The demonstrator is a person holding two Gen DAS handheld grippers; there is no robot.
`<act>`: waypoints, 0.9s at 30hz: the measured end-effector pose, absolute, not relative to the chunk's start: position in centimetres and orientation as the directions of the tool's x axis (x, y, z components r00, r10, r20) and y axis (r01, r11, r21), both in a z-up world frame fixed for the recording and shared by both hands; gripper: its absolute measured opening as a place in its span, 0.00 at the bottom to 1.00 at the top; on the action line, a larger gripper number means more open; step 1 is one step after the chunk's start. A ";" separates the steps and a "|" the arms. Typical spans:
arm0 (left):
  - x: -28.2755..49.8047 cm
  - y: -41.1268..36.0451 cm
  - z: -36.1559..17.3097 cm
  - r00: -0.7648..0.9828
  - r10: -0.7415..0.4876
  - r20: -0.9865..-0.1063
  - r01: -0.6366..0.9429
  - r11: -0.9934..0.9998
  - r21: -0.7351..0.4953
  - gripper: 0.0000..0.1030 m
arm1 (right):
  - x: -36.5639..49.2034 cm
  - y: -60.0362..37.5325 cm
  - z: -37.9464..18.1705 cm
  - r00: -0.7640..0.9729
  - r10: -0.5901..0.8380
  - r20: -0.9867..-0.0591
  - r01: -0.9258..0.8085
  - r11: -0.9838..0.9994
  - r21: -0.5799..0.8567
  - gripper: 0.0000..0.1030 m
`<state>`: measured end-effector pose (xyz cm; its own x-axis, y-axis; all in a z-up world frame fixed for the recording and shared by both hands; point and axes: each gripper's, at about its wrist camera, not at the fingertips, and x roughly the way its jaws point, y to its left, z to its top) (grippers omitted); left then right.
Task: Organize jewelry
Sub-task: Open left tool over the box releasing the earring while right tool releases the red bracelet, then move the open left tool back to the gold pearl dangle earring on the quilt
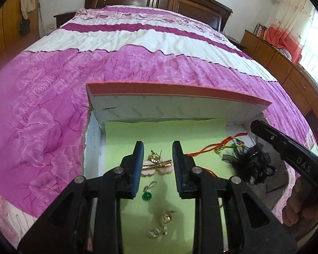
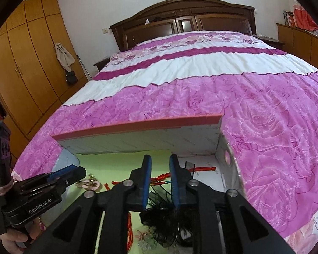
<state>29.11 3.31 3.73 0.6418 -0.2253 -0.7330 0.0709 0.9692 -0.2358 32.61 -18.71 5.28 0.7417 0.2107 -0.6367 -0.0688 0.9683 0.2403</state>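
Open box (image 1: 137, 110) on bed (image 1: 137, 63) near foot edge, green liner inside.

Left gripper (image 1: 158, 148) released, fingers straddling gold hair clip (image 1: 156, 164) at box middle. Stiff, light, slick metal; best pinched across long bar.

Green pendant (image 1: 146, 196), gold earrings (image 1: 166, 217) nearer: tiny, slippery.

Right gripper (image 2: 160, 160) released, above black feather piece (image 2: 165, 218) by box right wall. Soft, crushable; take at base. Red cord (image 2: 159, 178) limp.

Pink floral bedspread (image 1: 137, 59), dark headboard (image 2: 186, 23), orange wardrobe (image 2: 31, 67).
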 end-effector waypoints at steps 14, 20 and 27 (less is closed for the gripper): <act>23.6 2.5 7.6 0.672 -0.253 -0.696 0.116 0.964 -0.238 0.23 | 24.9 -18.8 10.2 0.793 0.248 -0.556 -0.128 0.961 0.247 0.29; 21.3 2.2 8.4 0.669 -0.281 -0.688 0.133 0.956 -0.261 0.24 | 21.1 -18.7 11.2 0.802 0.239 -0.547 -0.143 0.967 0.212 0.31; 18.9 1.9 8.2 0.653 -0.297 -0.697 0.139 0.951 -0.275 0.25 | 18.0 -19.7 11.0 0.804 0.229 -0.549 -0.122 0.967 0.225 0.34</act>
